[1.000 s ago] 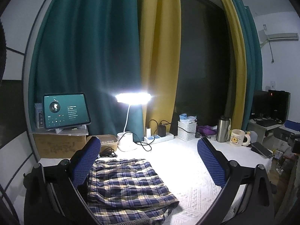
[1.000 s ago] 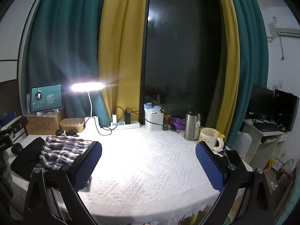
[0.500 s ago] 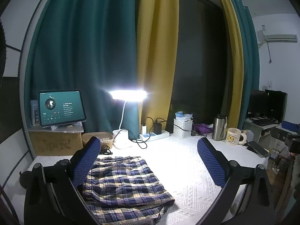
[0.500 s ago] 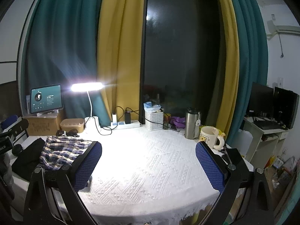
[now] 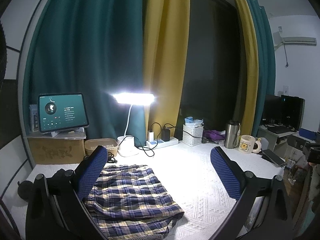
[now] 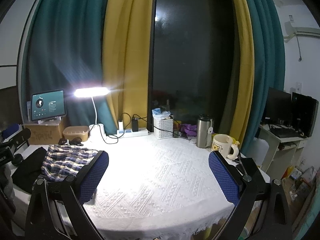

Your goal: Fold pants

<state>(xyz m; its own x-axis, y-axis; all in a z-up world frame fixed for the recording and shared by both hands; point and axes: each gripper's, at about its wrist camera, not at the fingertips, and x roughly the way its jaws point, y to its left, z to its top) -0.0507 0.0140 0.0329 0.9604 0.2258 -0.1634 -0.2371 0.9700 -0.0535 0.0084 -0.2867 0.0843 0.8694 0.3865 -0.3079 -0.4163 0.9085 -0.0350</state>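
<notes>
One pair of plaid pants [image 5: 130,196] lies folded into a compact, roughly rectangular stack on the left part of the worktop [image 5: 200,180], which is covered by a white cloth with a raised geometric weave. The fabric is checked in navy, cream and pale yellow; its layers sit one over another with soft wrinkles, and the near edge curls slightly at the right corner. In the right wrist view the same pants [image 6: 64,160] sit beside one dark garment [image 6: 28,170] at the worktop's left edge.

Two tools are in view, one per camera. The left tool [image 5: 160,172] hovers above the pants with its blue-padded fingers spread wide and nothing between them; its left finger overlaps the pants' left edge in the picture, though whether it touches the cloth cannot be told. The right tool [image 6: 159,177] is likewise spread wide and empty, over bare tablecloth well apart from the pants.

Along the back of the worktop stand one lit desk lamp [image 5: 133,100], one tablet [image 5: 63,112] propped on one cardboard box [image 5: 56,150], one tan container [image 5: 101,145], one power strip [image 5: 162,142] with two chargers plugged in, one white basket [image 5: 193,135], one steel flask [image 5: 232,134] and one cream mug [image 5: 247,144]. Teal and yellow curtains [image 5: 160,50] frame a dark window behind them.
</notes>
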